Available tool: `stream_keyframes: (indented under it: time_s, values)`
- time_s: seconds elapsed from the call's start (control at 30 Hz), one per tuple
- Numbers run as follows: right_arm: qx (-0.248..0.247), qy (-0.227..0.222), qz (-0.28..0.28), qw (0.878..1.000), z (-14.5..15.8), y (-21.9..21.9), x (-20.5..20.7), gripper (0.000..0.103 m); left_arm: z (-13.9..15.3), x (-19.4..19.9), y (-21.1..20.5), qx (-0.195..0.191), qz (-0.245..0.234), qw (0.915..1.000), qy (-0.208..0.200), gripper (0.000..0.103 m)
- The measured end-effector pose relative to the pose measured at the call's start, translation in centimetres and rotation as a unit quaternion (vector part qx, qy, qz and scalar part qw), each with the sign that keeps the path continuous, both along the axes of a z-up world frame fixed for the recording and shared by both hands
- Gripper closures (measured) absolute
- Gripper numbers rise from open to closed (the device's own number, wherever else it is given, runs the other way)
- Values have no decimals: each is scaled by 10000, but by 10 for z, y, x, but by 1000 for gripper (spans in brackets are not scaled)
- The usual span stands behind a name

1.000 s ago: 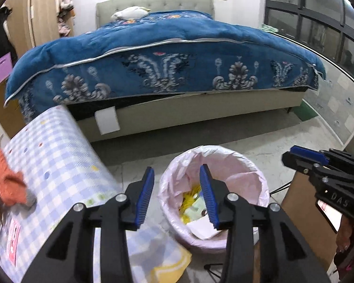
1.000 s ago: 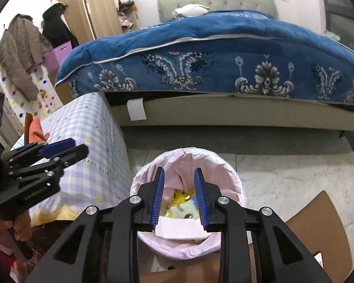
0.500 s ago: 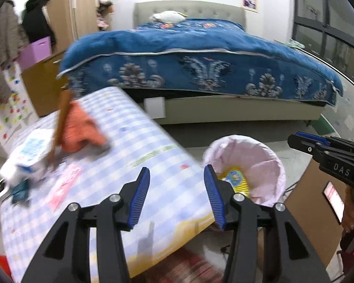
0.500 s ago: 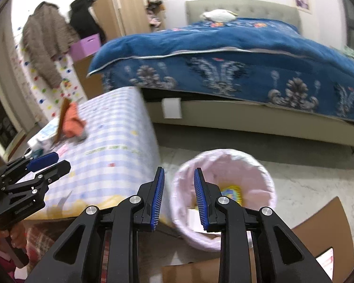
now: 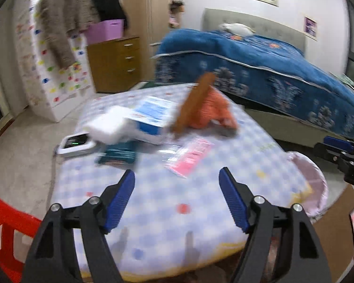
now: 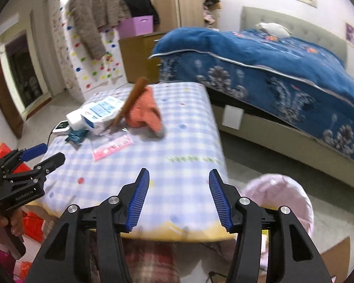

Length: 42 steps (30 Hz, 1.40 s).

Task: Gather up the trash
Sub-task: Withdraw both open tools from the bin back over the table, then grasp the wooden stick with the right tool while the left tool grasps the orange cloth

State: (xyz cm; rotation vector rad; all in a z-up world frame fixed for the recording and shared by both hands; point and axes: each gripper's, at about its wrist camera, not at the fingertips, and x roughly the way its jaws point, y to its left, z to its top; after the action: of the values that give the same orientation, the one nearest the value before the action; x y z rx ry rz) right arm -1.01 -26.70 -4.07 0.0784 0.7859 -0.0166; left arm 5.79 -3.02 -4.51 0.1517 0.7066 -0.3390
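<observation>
Now both tools hang over the checked desk (image 6: 181,141), jaws opening and empty: left tool (image 5: 177,193), right tool (image 6: 179,193); pink wrapper (image 5: 191,156) mid-frame, bin (image 6: 280,202) lower right.

Checked table (image 6: 177,146) under scattered wrappers (image 6: 112,146)

The tabletop (image 6: 181,146) wears blue-and-white checks with coloured dots. On it lie an orange cloth (image 6: 145,113) and pink packet (image 6: 112,146). Beside it, the bin liner (image 6: 283,195) is pale pink.
</observation>
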Motion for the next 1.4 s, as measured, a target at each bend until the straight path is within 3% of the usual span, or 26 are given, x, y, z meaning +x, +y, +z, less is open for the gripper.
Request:
stream_keyframes:
  time_s: [0.27,0.47,0.63,0.7,0.83,0.9,1.17,1.4]
  values:
    - [117,-36,359,9993,1,33,68,51,1,42,30,28,410,9991,-48,29]
    - [158,-47,507,9986,1,50,124,64,2,82,36,127,610,9980,-51,29]
    - [213,55,523,9984,-6,62,165,62,6,110,41,141,694,9975,-85,29]
    - [202,69,299,9993,-9,62,180,49,5,117,41,141,678,9976,-74,29]
    - [269,107,90,9995,-15,63,201,51,1,122,40,182,616,9979,-41,29]
    - [217,167,57,9996,-19,67,210,58,-2,123,39,185,597,9980,3,29]
    - [307,173,47,9994,-17,69,213,78,-11,114,45,121,570,9982,165,28]
    - [906,-411,305,9946,31,56,172,81,-9,96,39,181,482,9986,148,14]
